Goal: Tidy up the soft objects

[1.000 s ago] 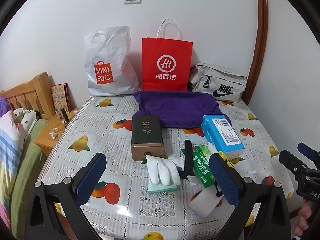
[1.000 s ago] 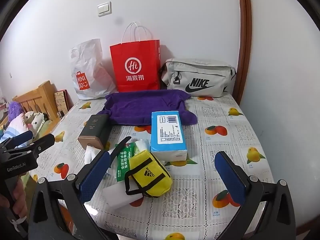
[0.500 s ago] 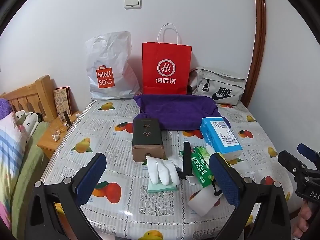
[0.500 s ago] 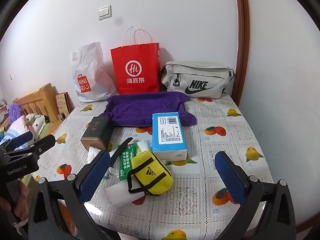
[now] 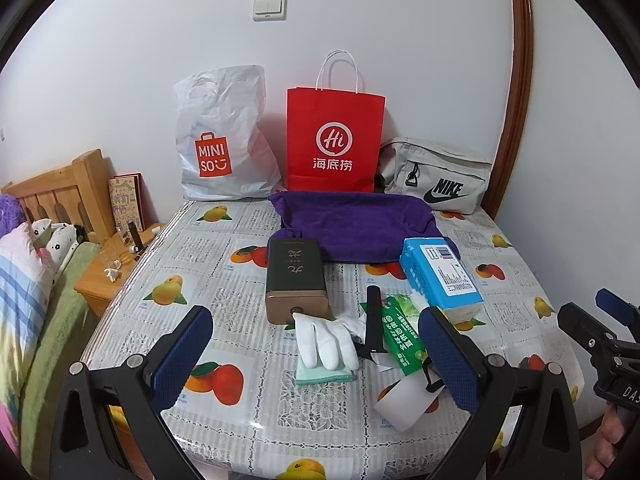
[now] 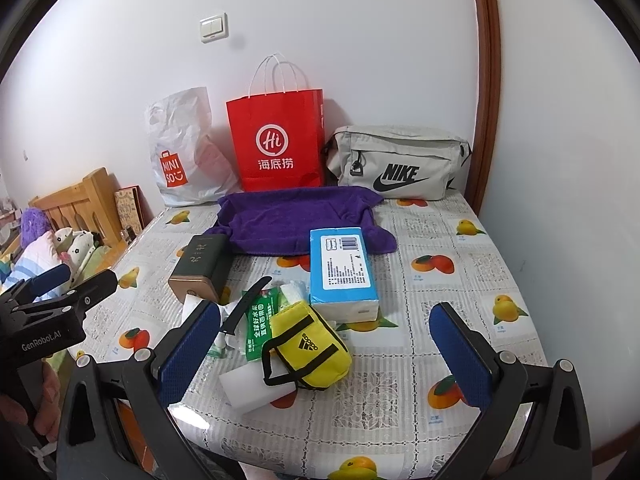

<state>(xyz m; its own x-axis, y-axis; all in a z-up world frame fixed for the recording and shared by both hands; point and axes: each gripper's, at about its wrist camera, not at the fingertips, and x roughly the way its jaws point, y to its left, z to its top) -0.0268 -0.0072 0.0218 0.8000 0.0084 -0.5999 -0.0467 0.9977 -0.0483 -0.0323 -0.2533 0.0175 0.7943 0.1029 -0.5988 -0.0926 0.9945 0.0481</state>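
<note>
Soft objects, a white glove [image 5: 326, 340], yellow pouch [image 6: 306, 346] and purple towel [image 5: 356, 222], lie loose on the tabletop [image 5: 248, 392], so both tongs [image 5: 316, 354] [image 6: 324, 350] hover spread wide, empty, likely choosing a first pick.

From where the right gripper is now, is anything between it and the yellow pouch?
Nothing visible. The right gripper is open with the yellow pouch straight ahead between its jaws. A green packet touches the pouch's left side and a white block lies under its near end.

We see the small yellow fabric bag [image 5: 430, 372] mostly hidden behind the left gripper's blue-padded finger [image 5: 448, 354]; the bed's striped bedding [image 5: 16, 300] is cut off.
</note>
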